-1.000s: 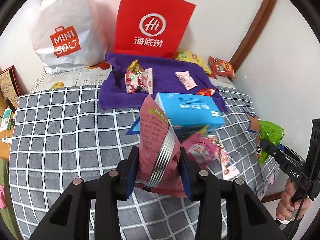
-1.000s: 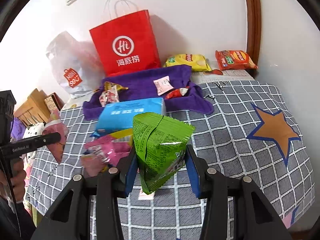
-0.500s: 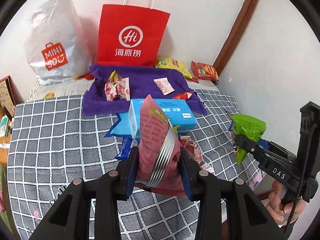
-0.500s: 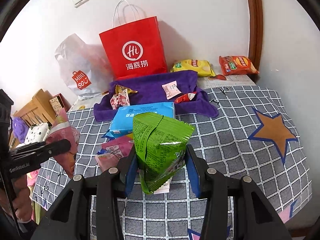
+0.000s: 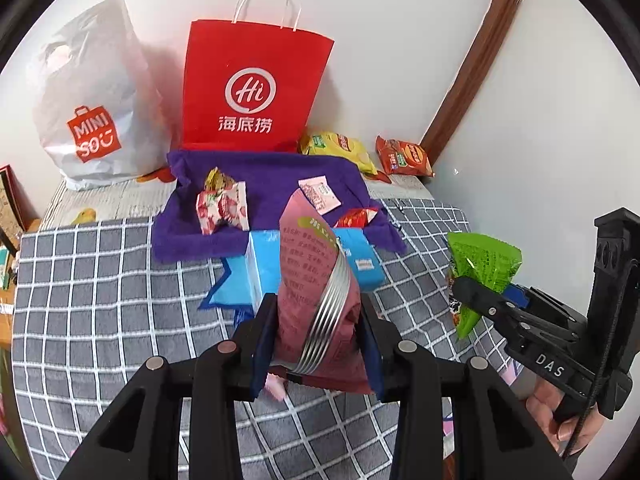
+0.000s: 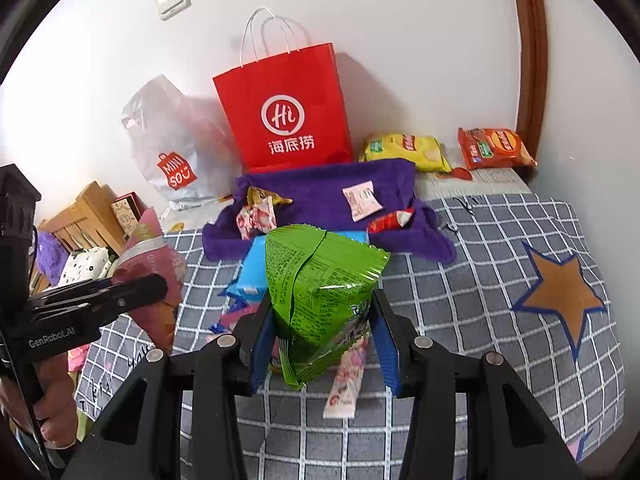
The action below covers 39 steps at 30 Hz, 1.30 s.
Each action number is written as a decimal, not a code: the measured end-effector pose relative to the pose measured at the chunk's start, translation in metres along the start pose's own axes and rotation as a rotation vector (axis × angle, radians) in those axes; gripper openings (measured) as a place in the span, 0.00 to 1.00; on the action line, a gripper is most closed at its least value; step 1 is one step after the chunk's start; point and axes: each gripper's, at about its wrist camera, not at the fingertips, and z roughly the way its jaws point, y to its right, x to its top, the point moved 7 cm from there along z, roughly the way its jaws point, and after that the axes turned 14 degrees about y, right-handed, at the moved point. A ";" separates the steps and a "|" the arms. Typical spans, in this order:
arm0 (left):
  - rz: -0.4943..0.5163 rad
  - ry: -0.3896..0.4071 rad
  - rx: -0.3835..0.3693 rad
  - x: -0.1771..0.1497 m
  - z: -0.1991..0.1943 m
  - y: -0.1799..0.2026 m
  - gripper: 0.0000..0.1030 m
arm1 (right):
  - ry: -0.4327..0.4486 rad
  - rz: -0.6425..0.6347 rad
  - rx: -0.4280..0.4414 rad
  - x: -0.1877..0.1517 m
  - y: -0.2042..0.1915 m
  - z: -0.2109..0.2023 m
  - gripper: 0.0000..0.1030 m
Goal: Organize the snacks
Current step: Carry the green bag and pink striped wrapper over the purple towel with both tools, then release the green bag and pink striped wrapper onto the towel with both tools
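Note:
My left gripper is shut on a dark pink snack bag with a silver stripe, held above the checked bed cover. The right gripper is shut on a green snack bag, also lifted off the cover. Each gripper shows in the other's view: the green bag at the right, the pink bag at the left. Behind them lies a blue box and a purple towel with a few small packets on it. A red paper bag stands at the wall.
A white Miniso bag leans left of the red one. Yellow and orange chip bags lie by the wall at the right. A long pink-white packet lies on the cover under my right gripper. Wooden furniture stands left of the bed.
Both grippers have risen and drawn back with their bags; the table items look smaller and farther. A long pink-white packet now shows on the cover below the green bag.

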 end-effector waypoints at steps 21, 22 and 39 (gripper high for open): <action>0.014 0.012 0.016 0.070 0.086 -0.026 0.36 | -0.010 -0.010 0.008 0.065 0.013 0.099 0.43; 0.008 0.011 0.021 0.074 0.090 -0.029 0.36 | -0.011 -0.010 0.007 0.069 0.014 0.105 0.43; -0.069 0.009 0.071 0.115 0.148 -0.072 0.36 | -0.044 0.016 0.049 0.116 0.014 0.196 0.43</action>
